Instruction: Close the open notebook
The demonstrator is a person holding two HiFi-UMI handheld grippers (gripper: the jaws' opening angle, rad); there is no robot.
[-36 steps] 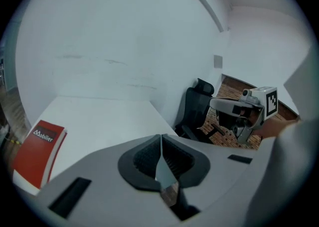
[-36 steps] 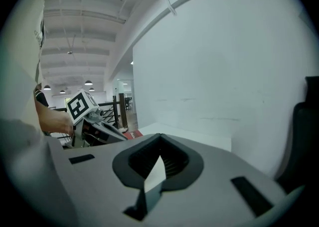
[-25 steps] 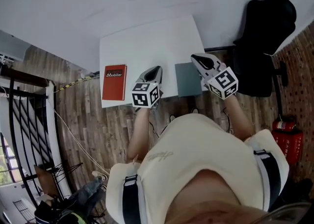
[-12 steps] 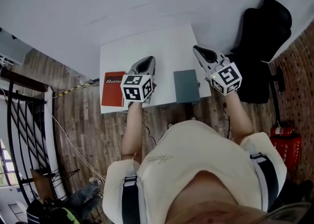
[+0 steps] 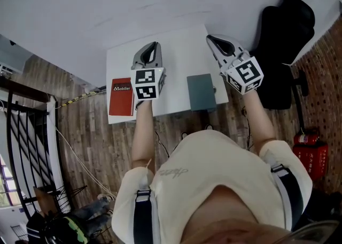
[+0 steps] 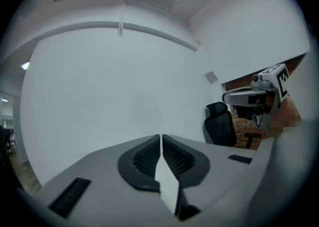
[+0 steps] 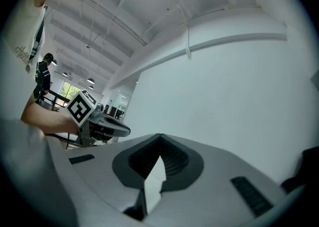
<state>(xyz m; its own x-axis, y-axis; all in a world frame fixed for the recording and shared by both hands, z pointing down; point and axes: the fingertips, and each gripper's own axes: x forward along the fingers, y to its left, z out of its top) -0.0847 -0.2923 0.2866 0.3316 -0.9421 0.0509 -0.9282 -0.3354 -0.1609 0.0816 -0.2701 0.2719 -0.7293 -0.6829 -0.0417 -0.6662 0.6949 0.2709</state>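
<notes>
The left gripper (image 5: pixel 154 45) and right gripper (image 5: pixel 209 37) are held over the white table (image 5: pixel 181 50), each with jaws together and nothing between them. The grey notebook (image 5: pixel 201 92) lies closed at the table's 4 o'clock edge. A red book (image 5: pixel 121 97) lies at 8 o'clock.

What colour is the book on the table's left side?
The book is red, best seen in the head view.

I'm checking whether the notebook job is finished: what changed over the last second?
Both grippers rose: the left gripper and right gripper moved up the head view, toward the far side of the white table, the left one rolling slightly. Both are shut and empty; nothing was grasped or released. The grey notebook stays closed, and the red notebook lies where it was.
</notes>
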